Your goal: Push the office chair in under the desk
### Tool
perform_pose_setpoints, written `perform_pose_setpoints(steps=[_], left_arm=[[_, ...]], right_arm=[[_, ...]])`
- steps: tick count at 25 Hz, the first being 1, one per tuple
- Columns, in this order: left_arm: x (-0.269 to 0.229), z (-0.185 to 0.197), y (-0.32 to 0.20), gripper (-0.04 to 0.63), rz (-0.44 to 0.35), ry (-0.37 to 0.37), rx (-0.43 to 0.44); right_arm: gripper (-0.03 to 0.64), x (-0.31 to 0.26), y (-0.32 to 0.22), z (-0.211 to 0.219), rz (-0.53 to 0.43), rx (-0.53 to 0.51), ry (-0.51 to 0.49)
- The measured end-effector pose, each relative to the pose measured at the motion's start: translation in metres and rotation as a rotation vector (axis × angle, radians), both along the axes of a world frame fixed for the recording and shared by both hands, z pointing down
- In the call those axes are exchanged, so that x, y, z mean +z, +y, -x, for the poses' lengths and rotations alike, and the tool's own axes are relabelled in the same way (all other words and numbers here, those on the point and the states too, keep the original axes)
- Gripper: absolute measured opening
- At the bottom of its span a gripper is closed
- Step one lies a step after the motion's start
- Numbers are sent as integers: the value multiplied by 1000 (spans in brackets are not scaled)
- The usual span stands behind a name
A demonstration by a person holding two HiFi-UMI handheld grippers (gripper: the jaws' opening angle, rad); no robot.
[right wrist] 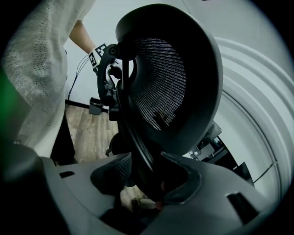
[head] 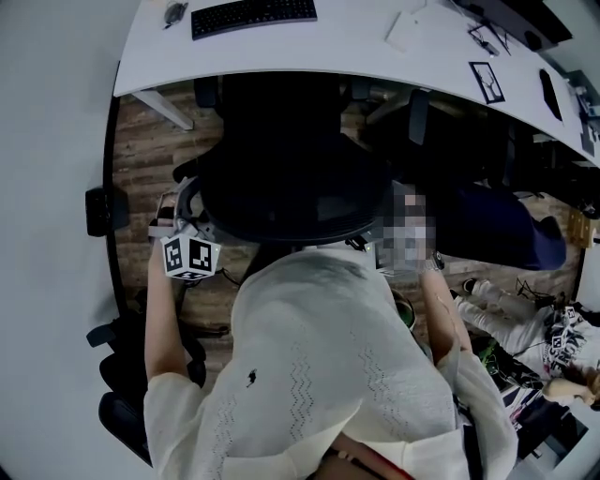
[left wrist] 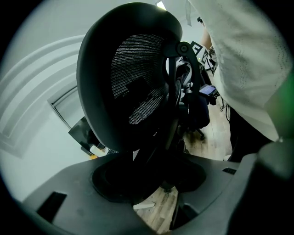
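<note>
Two grippers: clamped on opposite sides of the office chair [head: 281,178], with a person in a white knit top [head: 328,356] standing right behind it.
Left gripper [left wrist: 151,183]: jaws drawn narrow around the black rim of the mesh backrest [left wrist: 133,78]; its marker cube [head: 190,256] sits at the chair's left side.
Right gripper [right wrist: 147,181]: jaws pinched on the backrest's opposite edge.
Chair position: front tucked beneath the curved edge of the white desk [head: 356,47]; backrest out from it, toward the person.
Desk top: black keyboard [head: 253,16] at the far side.
Floor [head: 141,141]: wood planks.
</note>
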State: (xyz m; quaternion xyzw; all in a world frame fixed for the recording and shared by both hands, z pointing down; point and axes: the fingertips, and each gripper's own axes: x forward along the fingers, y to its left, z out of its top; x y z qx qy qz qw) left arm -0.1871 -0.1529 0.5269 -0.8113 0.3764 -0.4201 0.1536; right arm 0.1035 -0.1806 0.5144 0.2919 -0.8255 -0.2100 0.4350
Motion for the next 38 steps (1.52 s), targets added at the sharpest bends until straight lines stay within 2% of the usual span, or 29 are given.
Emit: perform_pose_setpoints(steps=[20, 28, 38], left_arm=[[2, 29, -57, 218, 16, 10, 43], [-4, 36, -97, 217, -6, 12, 70], [-4, 42, -118, 216, 4, 15, 89]], right_arm=[[198, 1, -45, 30, 24, 35, -29], [199, -4, -79, 35, -8, 61, -31], [201, -4, -99, 41, -7, 47, -35]])
